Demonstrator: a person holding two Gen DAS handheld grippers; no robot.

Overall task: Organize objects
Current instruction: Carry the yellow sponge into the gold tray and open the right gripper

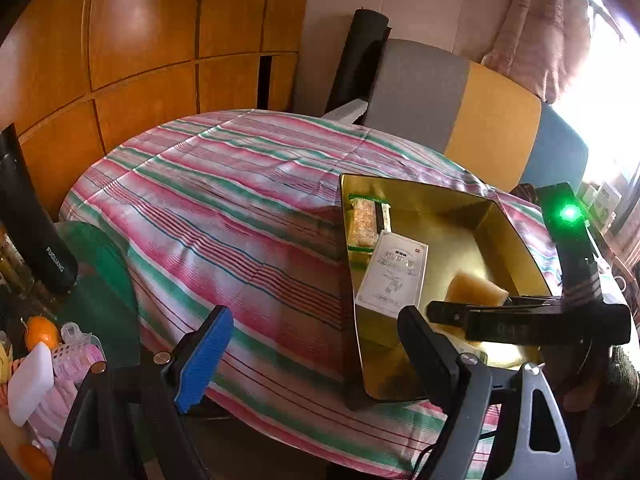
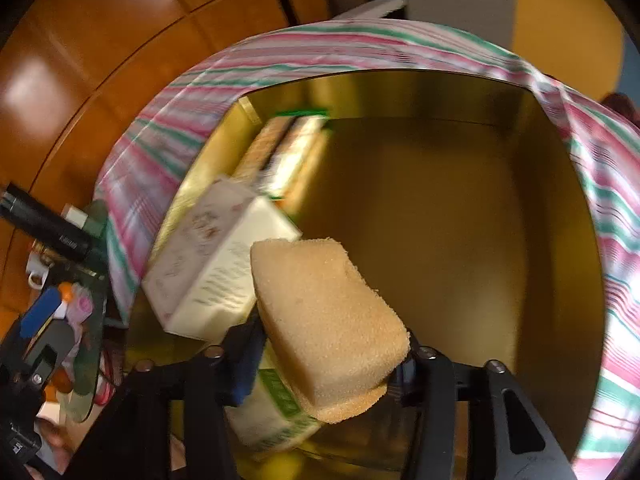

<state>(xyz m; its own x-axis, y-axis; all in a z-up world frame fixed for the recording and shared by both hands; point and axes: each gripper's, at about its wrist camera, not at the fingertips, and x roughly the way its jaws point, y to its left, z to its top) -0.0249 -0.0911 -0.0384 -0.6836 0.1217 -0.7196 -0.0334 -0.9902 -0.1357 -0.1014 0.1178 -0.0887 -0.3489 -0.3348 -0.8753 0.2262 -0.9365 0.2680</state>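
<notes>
So the right claw is over the gold box with a tan sponge sitting between its fingers. The fingers look loosely spread around the sponge and not squeezing it, and it can't be told for sure whether the sponge is really pinched or already slipping free. It hangs above the box floor, near the left side, right over a white carton.

Progress-wise, the box already has some stuff in it: a snack bar with green ends against the far left wall and the white carton just beside it. The right half of the box floor is bare.

The left claw is wide open and holds nothing, hovering over the striped cloth on the bench, just left of the box.

Plenty looks left to do: off at the left edge there's an orange, a white block, pink rollers and a black flask.
</notes>
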